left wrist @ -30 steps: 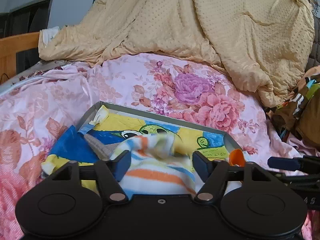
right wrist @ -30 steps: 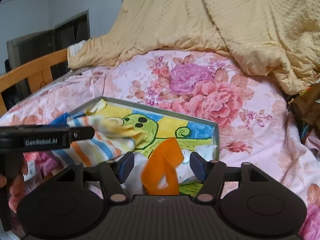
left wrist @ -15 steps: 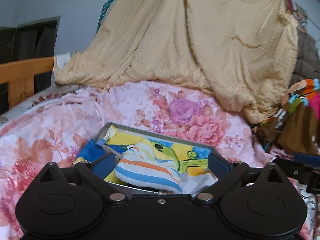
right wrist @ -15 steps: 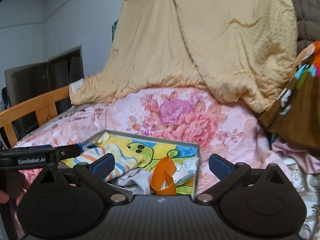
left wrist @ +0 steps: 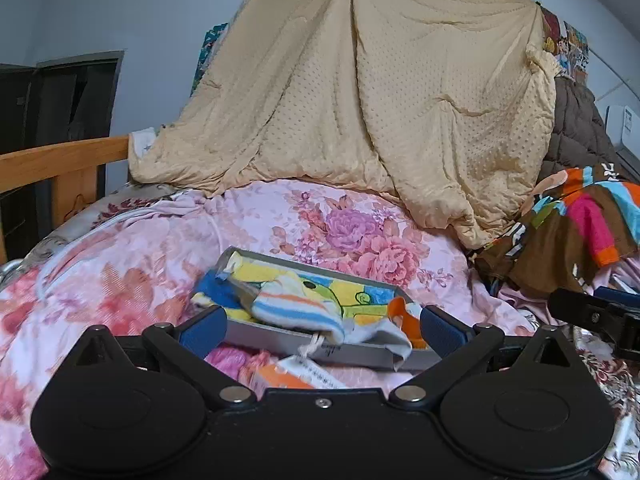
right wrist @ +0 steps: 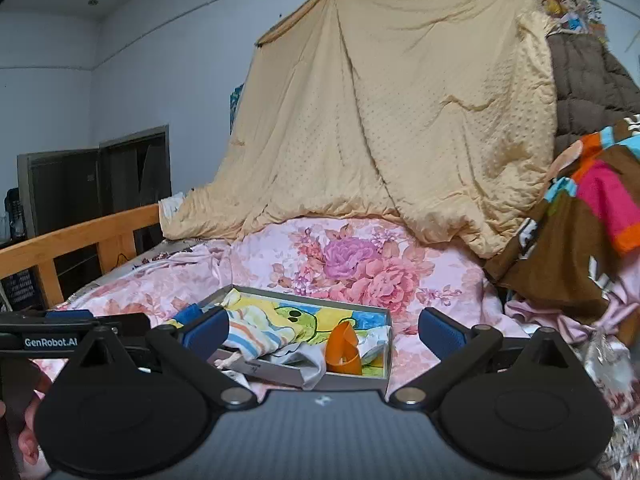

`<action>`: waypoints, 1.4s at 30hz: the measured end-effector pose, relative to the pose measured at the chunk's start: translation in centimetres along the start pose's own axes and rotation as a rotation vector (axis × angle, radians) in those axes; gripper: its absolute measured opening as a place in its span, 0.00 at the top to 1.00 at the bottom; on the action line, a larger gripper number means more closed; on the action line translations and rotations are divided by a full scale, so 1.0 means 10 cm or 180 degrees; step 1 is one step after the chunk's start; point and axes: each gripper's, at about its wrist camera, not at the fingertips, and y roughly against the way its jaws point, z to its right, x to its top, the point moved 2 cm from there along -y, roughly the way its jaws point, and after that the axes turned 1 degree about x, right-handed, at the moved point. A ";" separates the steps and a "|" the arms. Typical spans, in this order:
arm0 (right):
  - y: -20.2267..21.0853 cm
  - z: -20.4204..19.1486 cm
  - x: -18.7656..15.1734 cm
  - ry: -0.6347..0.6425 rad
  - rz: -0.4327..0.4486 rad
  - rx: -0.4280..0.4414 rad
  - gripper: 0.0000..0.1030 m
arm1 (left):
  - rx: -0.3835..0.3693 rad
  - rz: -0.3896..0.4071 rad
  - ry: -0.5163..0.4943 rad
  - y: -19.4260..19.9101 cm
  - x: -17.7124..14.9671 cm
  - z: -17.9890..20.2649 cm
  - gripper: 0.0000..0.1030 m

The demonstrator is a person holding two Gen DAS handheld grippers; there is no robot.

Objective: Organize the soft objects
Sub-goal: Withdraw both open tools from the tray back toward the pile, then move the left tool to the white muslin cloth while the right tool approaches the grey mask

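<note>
A grey box lies on the floral bed. It holds a yellow cartoon cloth, a striped sock, a white cloth and an orange strap. A blue cloth hangs over its left side. My left gripper is open and empty, in front of the box. My right gripper is open and empty, also drawn back from the box.
A beige blanket hangs behind the bed. Colourful clothes pile up at the right. A wooden bed rail runs along the left. A tagged pink and orange item lies just before the box.
Both grippers opened, let go of the striped sock and the orange strap in the box, and pulled back and up from it.
</note>
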 end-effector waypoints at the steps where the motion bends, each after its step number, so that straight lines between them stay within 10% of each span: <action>1: 0.06 -0.03 -0.03 0.0013 0.0013 -0.0036 0.00 | -0.0001 -0.0014 0.0007 0.07 -0.02 -0.02 0.01; 14: 0.48 -0.23 -0.60 -0.0103 -0.0136 -0.0325 0.00 | 0.0161 0.0026 0.0096 0.66 -0.51 -0.40 0.01; 42: 0.01 -0.91 -1.42 0.0240 -0.1025 0.0641 0.00 | 0.0808 -0.0481 -0.0002 0.41 -1.06 -0.76 0.01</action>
